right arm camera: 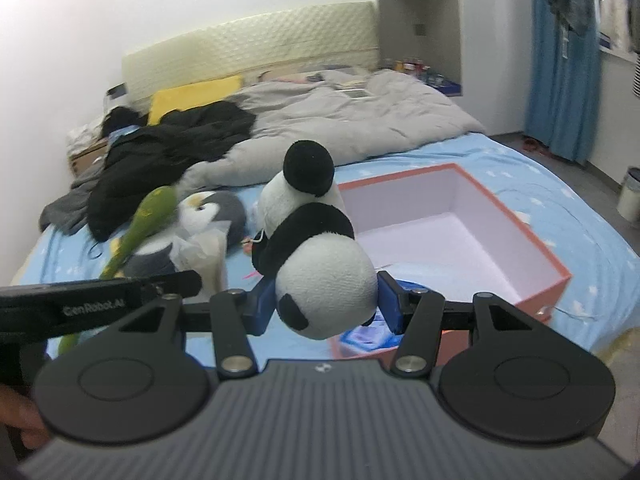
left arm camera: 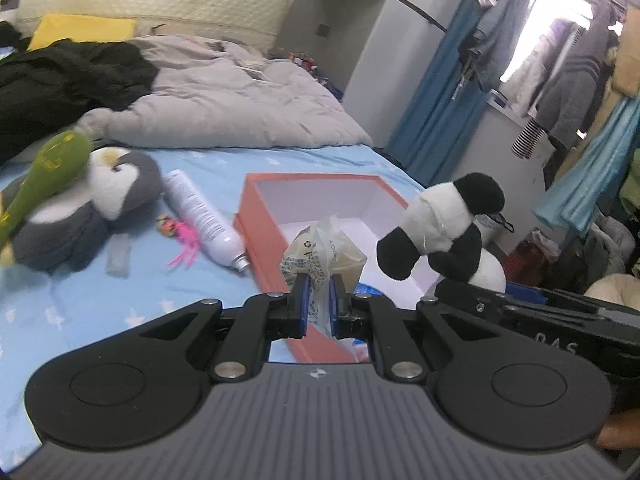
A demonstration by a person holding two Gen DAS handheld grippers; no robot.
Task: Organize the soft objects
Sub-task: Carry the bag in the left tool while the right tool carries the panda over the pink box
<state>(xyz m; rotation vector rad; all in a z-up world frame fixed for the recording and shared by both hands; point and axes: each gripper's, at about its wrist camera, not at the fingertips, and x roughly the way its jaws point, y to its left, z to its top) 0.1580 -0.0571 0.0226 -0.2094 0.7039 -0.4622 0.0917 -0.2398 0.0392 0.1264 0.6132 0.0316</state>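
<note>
My left gripper [left arm camera: 319, 287] is shut on a crumpled plastic bag [left arm camera: 320, 252] and holds it above the near edge of an open pink box [left arm camera: 256, 216]. My right gripper [right arm camera: 326, 300] is shut on a panda plush [right arm camera: 316, 248] by its head, upside down, beside the pink box [right arm camera: 520, 224]; the panda also shows in the left wrist view [left arm camera: 440, 224]. A grey penguin plush [left arm camera: 108, 196] and a green plush [left arm camera: 44, 172] lie on the blue bed sheet [left arm camera: 72, 304] to the left. They also show in the right wrist view, penguin [right arm camera: 216, 208], green plush [right arm camera: 148, 216].
A white spray bottle [left arm camera: 204, 216] and a pink feather toy [left arm camera: 182, 240] lie left of the box. A grey duvet [left arm camera: 240, 100], black clothes [left arm camera: 60, 80] and a yellow pillow [left arm camera: 80, 28] cover the far bed. Blue curtains [left arm camera: 448, 80] and hanging clothes stand at the right.
</note>
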